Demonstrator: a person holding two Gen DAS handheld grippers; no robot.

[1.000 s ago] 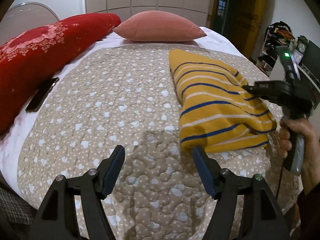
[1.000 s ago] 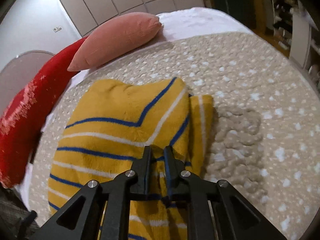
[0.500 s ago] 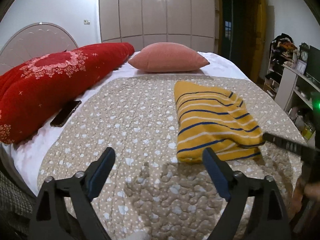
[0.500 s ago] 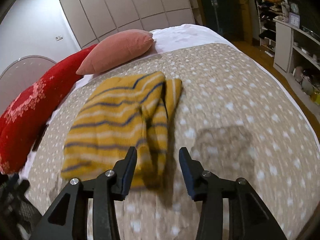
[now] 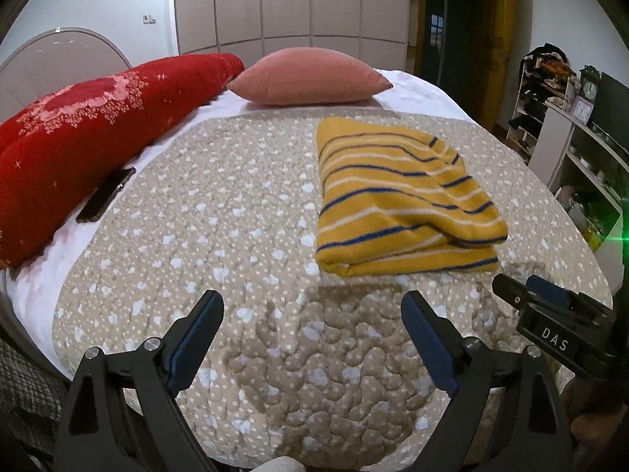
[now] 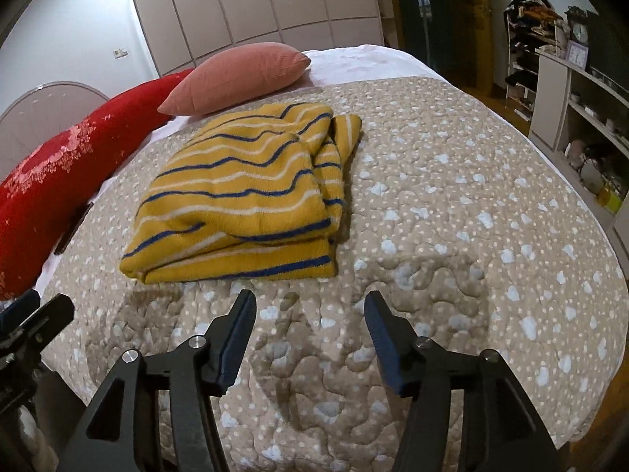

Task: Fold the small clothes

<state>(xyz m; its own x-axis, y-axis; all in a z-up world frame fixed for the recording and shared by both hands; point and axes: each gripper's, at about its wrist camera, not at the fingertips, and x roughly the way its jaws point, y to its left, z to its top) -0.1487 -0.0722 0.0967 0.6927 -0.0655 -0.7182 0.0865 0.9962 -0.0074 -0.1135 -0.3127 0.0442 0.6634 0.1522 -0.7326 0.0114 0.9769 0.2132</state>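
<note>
A yellow sweater with blue and white stripes [image 5: 401, 196] lies folded in a thick rectangle on the beige quilted bedspread [image 5: 236, 204]. It also shows in the right wrist view [image 6: 243, 200]. My left gripper [image 5: 312, 314] is open and empty, held above the quilt short of the sweater's near edge. My right gripper [image 6: 310, 310] is open and empty, also back from the sweater's near edge. The right gripper shows at the right edge of the left wrist view [image 5: 550, 306].
A pink pillow [image 5: 310, 76] and a long red bolster [image 5: 90, 118] lie at the head and left side of the bed. A black phone [image 5: 106, 194] rests beside the bolster. White shelves [image 6: 582, 90] stand right of the bed.
My right gripper opened, let go of the sweater and pulled back toward the bed's near edge. My left gripper also drew back and rose. The sweater stays folded.
</note>
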